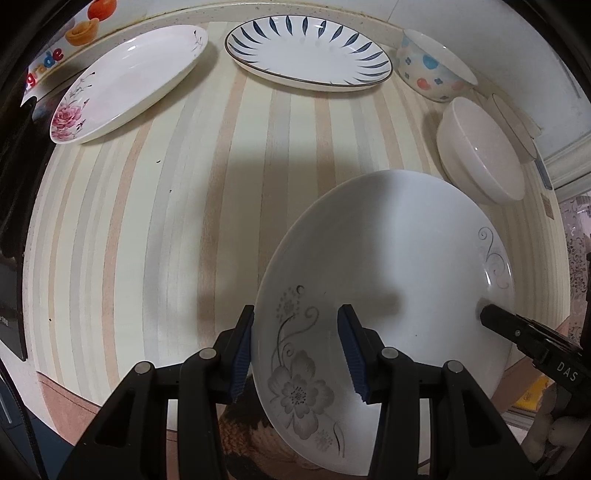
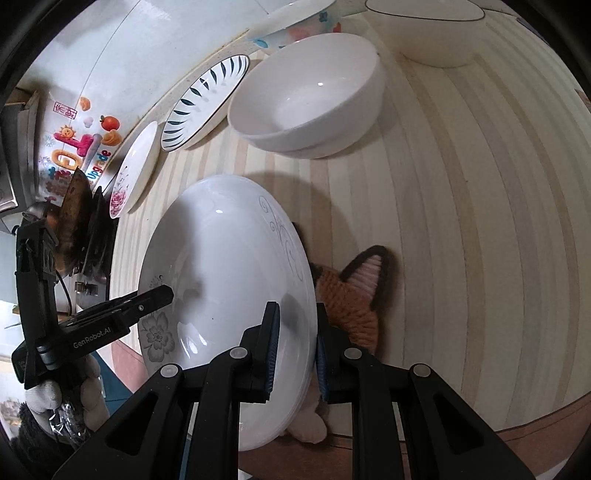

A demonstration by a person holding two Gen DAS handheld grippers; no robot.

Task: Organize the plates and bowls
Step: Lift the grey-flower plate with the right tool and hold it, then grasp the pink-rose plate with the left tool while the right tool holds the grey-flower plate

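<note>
Both grippers hold one white deep plate with grey flowers [image 1: 388,258], tilted a little above the striped table [image 1: 166,221]. My left gripper [image 1: 298,354] is shut on its near rim, one pad outside and one inside. My right gripper [image 2: 295,350] is shut on the opposite rim of the same plate [image 2: 221,277]. The right gripper's tip [image 1: 487,315] shows in the left wrist view, and the left gripper [image 2: 162,295] shows in the right wrist view. Along the back lie a pink-flower plate [image 1: 122,85] and a blue-leaf plate [image 1: 306,55]. To the right are a dotted bowl [image 1: 432,70] and stacked white bowls [image 1: 480,155].
An orange knitted toy [image 2: 351,302] lies under the held plate near the table's front edge. A further bowl with a thin dark rim [image 2: 436,33] stands at the back right. Dark kitchen items [image 2: 77,236] crowd the left end, below a wall with stickers [image 2: 74,147].
</note>
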